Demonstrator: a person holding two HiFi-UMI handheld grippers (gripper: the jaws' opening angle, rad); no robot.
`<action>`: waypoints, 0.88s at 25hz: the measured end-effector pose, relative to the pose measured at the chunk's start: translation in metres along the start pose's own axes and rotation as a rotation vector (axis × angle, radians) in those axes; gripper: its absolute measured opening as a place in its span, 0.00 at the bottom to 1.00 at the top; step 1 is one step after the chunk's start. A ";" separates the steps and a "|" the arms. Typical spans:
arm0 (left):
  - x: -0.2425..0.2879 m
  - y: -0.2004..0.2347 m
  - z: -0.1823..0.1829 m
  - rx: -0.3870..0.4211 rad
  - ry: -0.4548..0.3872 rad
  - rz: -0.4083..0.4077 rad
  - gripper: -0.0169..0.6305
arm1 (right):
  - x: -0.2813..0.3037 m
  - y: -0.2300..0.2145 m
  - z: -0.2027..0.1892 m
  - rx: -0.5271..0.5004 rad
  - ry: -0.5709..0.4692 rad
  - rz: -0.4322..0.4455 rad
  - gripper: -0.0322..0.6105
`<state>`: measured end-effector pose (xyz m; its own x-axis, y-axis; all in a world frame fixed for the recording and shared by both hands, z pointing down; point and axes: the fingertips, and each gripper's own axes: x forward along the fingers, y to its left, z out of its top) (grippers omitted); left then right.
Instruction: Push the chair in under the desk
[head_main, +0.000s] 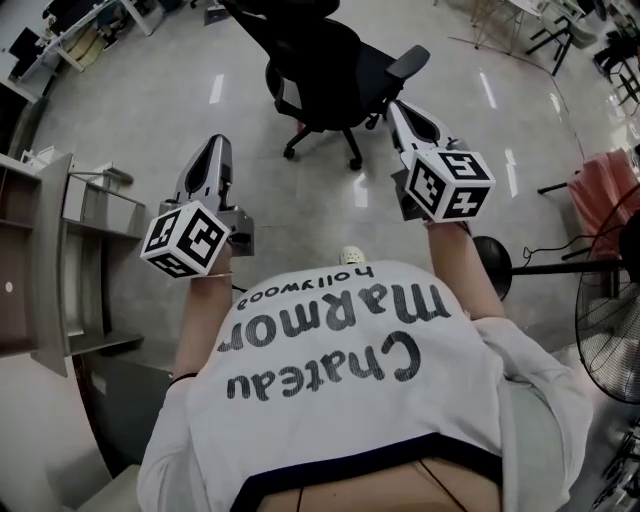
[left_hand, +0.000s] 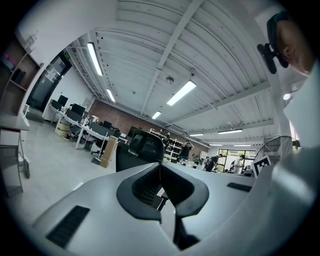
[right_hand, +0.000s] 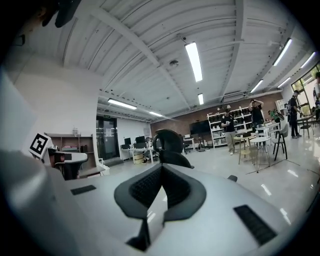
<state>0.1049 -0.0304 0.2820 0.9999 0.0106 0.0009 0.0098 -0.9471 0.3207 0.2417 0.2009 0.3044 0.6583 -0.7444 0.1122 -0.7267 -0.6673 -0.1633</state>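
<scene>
A black office chair (head_main: 330, 70) on castors stands on the glossy floor ahead of me, at the top middle of the head view. My left gripper (head_main: 214, 148) is held level, short of the chair and to its left, jaws shut on nothing. My right gripper (head_main: 398, 108) points at the chair's right side, just below its armrest (head_main: 410, 62); whether it touches I cannot tell. In the left gripper view the chair (left_hand: 142, 149) shows beyond the shut left gripper (left_hand: 160, 167). In the right gripper view the chair's back (right_hand: 170, 144) rises just past the shut right gripper (right_hand: 161, 167).
A grey desk and shelf unit (head_main: 50, 250) stands along the left edge. A standing fan (head_main: 610, 290) with its round base (head_main: 492, 262) is at the right, beside a red cloth-draped object (head_main: 605, 200). More desks and chairs (left_hand: 82, 127) and people (right_hand: 256, 115) are far off.
</scene>
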 end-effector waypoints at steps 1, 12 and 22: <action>0.010 -0.001 0.003 -0.004 -0.010 -0.002 0.05 | 0.008 -0.008 0.007 0.009 -0.010 0.005 0.07; 0.095 0.000 0.005 -0.023 -0.052 0.017 0.05 | 0.079 -0.064 0.035 -0.013 -0.021 0.086 0.07; 0.124 0.026 -0.016 -0.033 0.012 0.046 0.05 | 0.122 -0.081 0.008 0.057 0.059 0.109 0.07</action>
<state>0.2290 -0.0487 0.3060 0.9992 -0.0281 0.0279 -0.0361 -0.9358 0.3507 0.3828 0.1641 0.3236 0.5619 -0.8138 0.1480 -0.7799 -0.5809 -0.2332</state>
